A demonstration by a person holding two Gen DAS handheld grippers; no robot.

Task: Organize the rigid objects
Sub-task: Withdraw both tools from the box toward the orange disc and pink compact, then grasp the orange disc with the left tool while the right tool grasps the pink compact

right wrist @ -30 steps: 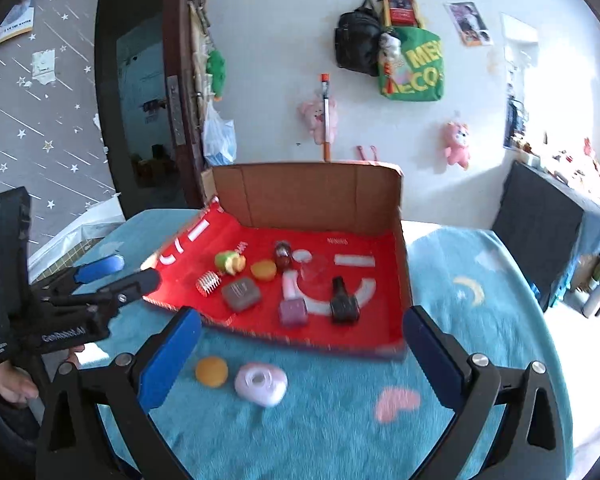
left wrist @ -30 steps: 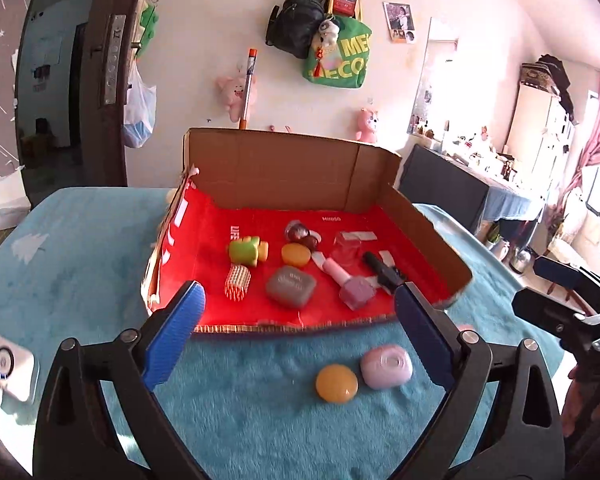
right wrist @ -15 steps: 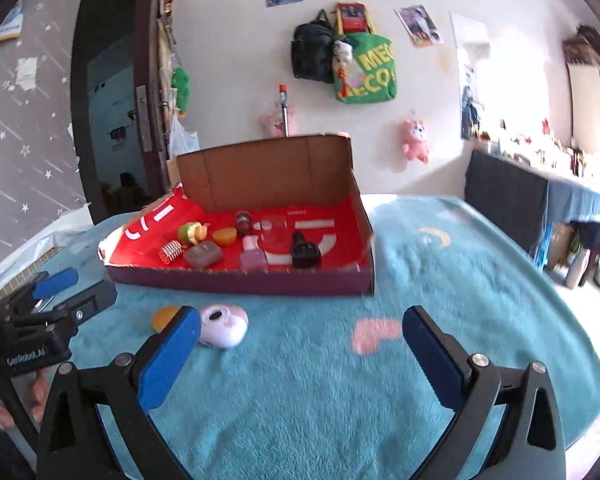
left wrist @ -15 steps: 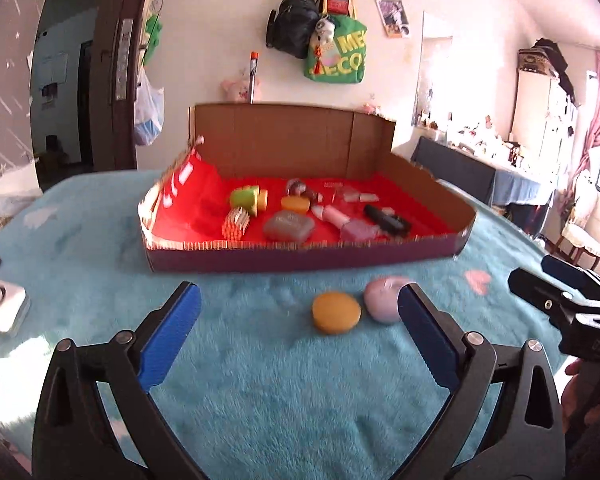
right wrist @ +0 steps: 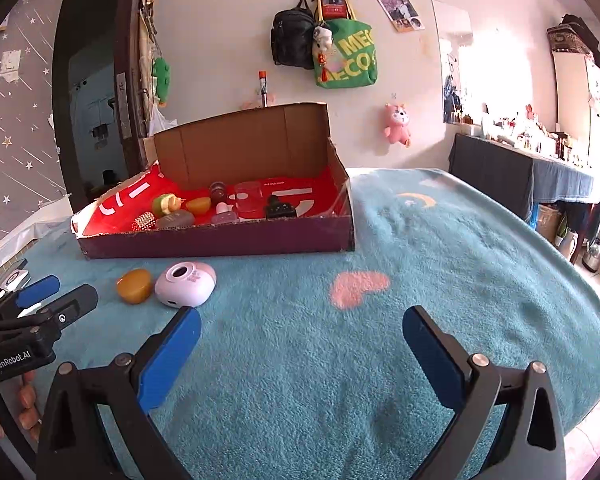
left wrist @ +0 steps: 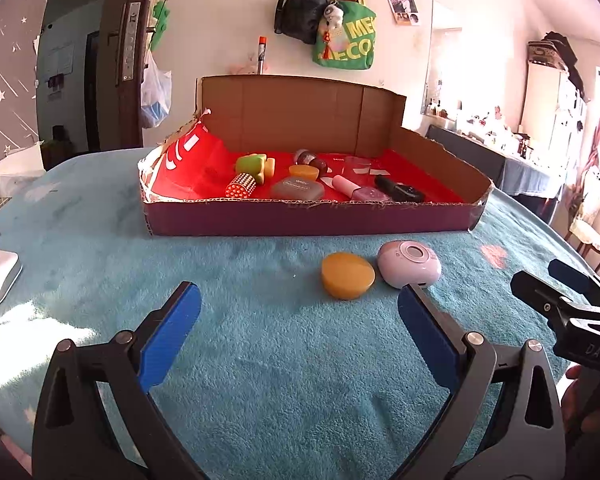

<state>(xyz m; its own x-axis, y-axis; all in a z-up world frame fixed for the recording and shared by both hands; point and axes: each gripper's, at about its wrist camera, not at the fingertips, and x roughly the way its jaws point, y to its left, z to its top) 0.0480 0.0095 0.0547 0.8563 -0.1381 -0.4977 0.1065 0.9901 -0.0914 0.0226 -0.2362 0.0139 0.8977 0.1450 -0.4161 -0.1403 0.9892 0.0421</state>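
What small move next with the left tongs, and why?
Probably ease the open left tongs forward and right to straddle the amber disc. It lies on the blanket outside the box, beside the pink case, and nothing is held.

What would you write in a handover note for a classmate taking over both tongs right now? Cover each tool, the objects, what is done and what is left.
Left tongs: open, empty, low over the blanket.
Right tongs: open, empty.
Cardboard box: already holds several small items, including a grey case and a black bottle.
Left outside, on the teal blanket in front of the box: orange disc and pink round device, side by side.
Remaining: put both in the box; the left tongs look nearer.
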